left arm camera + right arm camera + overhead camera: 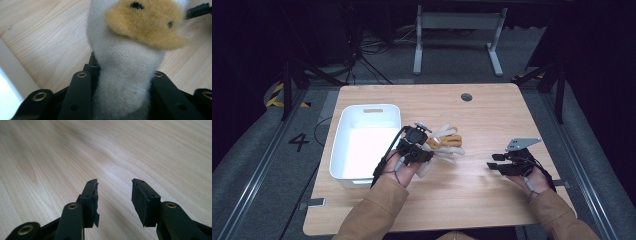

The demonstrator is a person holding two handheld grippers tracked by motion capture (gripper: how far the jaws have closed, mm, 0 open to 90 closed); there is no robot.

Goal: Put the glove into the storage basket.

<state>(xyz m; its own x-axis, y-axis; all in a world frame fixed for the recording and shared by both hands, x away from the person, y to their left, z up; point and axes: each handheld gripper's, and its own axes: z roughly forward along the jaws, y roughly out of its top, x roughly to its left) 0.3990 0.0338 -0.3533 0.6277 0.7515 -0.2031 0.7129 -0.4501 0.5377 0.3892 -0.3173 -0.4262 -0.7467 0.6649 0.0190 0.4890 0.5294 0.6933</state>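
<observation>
So my left gripper (424, 145) is clamped on the plush duck (125, 65), both jaws squeezing its soft white body from the sides. In the left gripper view the duck runs straight out from between the jaws, long axis in line with the gripper, orange beak (145, 23) at the far end pointing away from me. From the high view the toy stretches out to the right of the gripper over the middle of the wooden table (492, 115), white limbs splayed toward my right side. The white bin (362, 114) sits just left of that hand. My right gripper (495, 161) is well apart on the right, jaws spread wide with nothing but bare wood between them.
</observation>
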